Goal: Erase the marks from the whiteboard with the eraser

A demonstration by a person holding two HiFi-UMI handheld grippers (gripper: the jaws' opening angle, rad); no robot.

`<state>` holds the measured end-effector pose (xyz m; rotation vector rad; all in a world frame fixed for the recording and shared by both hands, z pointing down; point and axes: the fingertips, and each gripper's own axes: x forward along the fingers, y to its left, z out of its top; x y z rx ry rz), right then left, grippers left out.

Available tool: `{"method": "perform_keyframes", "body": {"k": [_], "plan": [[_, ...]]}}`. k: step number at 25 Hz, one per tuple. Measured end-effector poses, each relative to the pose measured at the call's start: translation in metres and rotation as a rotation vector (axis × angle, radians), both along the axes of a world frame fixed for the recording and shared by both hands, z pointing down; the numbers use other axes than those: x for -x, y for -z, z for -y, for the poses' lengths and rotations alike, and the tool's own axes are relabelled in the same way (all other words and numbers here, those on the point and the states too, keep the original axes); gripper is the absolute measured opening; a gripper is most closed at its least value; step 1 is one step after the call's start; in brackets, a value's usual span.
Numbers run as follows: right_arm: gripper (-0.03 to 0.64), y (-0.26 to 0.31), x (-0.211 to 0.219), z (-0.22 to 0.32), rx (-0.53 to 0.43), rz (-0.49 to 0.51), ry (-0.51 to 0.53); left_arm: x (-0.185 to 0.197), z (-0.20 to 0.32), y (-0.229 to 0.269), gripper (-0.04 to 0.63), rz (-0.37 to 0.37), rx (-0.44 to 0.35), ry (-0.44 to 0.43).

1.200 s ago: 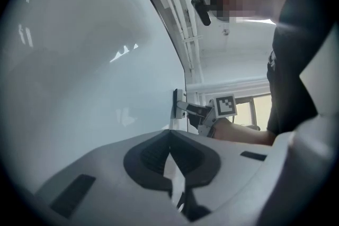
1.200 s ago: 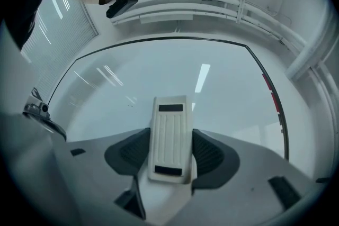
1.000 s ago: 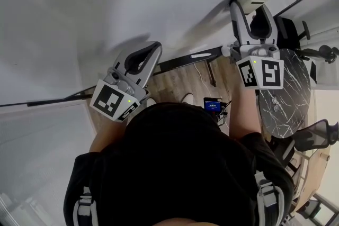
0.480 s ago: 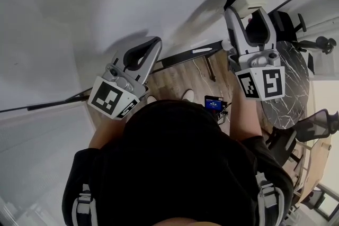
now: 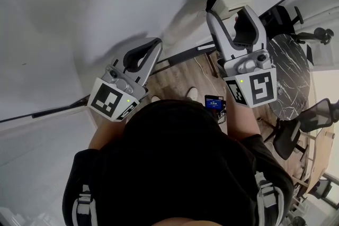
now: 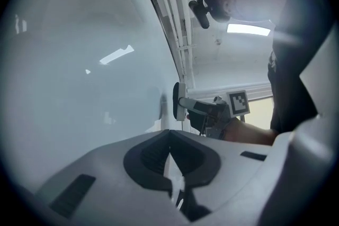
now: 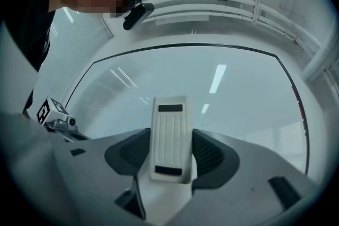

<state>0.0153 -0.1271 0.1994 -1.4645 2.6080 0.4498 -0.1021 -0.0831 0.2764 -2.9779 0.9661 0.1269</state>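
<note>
The whiteboard [image 5: 106,8] fills the upper head view; I make out no clear marks on it. My right gripper [image 5: 233,14] is shut on the cream eraser [image 5: 231,3], whose dark felt face is against the board. In the right gripper view the eraser [image 7: 169,137] stands upright between the jaws of the right gripper [image 7: 170,155], with the whiteboard [image 7: 212,87] behind. My left gripper [image 5: 151,46] is shut on nothing, close to the board's lower edge. In the left gripper view, beyond the left gripper [image 6: 170,152], the eraser [image 6: 179,101] lies flat against the whiteboard [image 6: 79,61].
The board's dark tray rail [image 5: 183,56] runs below both grippers. Wooden floor [image 5: 180,79] shows beneath it. A round marble table [image 5: 288,71] and office chairs [image 5: 296,129] stand to the right. A small device with a blue screen [image 5: 213,103] sits near the person's chest.
The right gripper has slid the eraser leftward across the board. The left gripper has stayed nearly where it was, still shut.
</note>
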Motion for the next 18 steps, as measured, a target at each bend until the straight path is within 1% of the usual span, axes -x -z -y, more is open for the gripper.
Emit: {"method": "perform_keyframes", "body": {"k": [3,6,10,14,18], "plan": [[0.245,0.001,0.017,-0.001,-0.017,-0.014,-0.004,0.011,0.001,-0.001,0.005,-0.01,0.0,-0.008],[0.245,0.006,0.022,-0.001,-0.045,-0.038,-0.018,0.011,-0.003,0.001,0.005,-0.02,0.004,-0.015],[0.245,0.009,0.023,0.004,-0.064,-0.059,-0.043,0.01,-0.009,-0.001,0.005,-0.016,0.012,-0.032],[0.245,0.01,0.025,0.016,-0.078,-0.076,-0.044,0.006,-0.01,-0.004,0.005,-0.009,-0.008,-0.037],[0.245,0.012,0.024,0.019,-0.094,-0.093,-0.044,-0.002,-0.007,-0.01,0.005,0.007,0.018,-0.03]]}}
